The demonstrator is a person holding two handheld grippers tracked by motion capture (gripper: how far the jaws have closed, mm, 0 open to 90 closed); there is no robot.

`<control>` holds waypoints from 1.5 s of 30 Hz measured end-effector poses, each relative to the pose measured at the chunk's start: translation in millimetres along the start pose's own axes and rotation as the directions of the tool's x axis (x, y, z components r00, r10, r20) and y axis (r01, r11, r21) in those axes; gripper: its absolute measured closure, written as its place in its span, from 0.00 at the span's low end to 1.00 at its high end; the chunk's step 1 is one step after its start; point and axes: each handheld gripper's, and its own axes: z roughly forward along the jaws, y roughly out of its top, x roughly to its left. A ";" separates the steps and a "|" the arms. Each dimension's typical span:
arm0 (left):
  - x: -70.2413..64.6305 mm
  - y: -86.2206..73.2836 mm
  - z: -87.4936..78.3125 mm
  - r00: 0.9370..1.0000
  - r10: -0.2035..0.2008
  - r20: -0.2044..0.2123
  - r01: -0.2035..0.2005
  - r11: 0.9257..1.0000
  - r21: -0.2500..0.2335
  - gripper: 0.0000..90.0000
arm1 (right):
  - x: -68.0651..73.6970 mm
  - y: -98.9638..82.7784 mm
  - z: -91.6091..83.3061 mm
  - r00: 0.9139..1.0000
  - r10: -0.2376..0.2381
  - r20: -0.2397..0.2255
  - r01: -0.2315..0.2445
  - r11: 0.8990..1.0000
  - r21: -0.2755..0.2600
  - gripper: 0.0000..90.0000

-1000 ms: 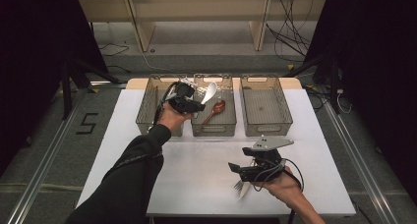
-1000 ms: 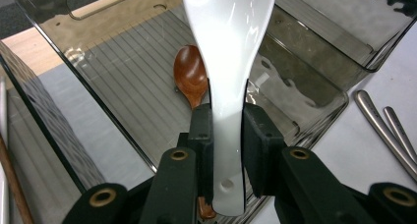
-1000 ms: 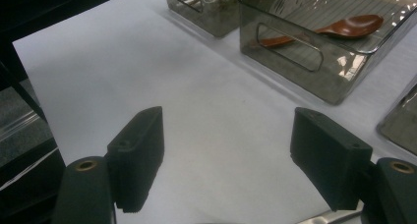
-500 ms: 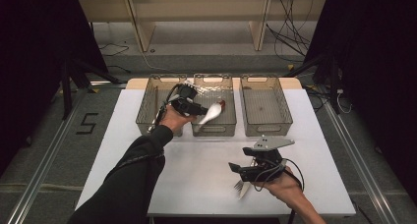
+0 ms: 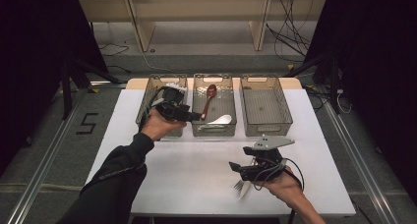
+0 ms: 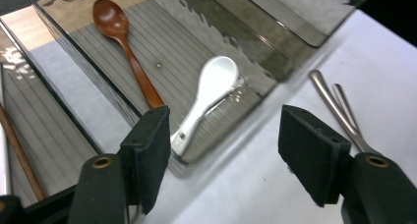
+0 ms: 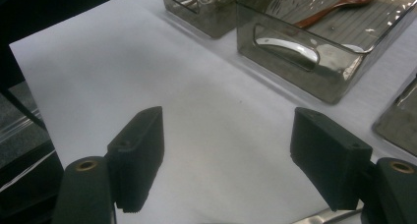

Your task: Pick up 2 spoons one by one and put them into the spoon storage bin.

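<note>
White spoon (image 6: pixel 209 94) dropped into middle bin (image 5: pixel 213 128); my left gripper (image 6: pixel 223 145) just opened wide, empty; brown spoon (image 6: pixel 125 42) beyond; right gripper (image 7: pixel 226 160) wide, empty.

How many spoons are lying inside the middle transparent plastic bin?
2. The brown wooden spoon lies toward the far end of the middle transparent plastic bin; the white ceramic spoon lies near its front wall. Nothing seems hidden.

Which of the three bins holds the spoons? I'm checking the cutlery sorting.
The middle bin: a brown wooden spoon and a white spoon lie in it. The right bin looks bare, and the left gripper hovers beside the left bin.
</note>
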 end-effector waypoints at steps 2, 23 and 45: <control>-1.6 -8.2 -8.4 1.000 0.008 0.007 -0.008 1.000 -0.008 0.35 | -1.2 0.1 -0.1 1.000 0.001 0.004 -0.001 1.000 -0.002 0.33; -21.8 -90.1 -60.5 0.999 -0.006 0.040 0.011 0.994 -0.112 0.19 | -4.7 0.7 0.6 1.000 0.002 0.023 -0.001 1.000 -0.005 0.33; -34.2 -124.3 -78.3 1.000 0.029 -0.006 -0.029 0.989 -0.148 0.17 | -35.1 1.9 10.5 0.995 0.016 0.096 -0.019 0.999 0.026 0.34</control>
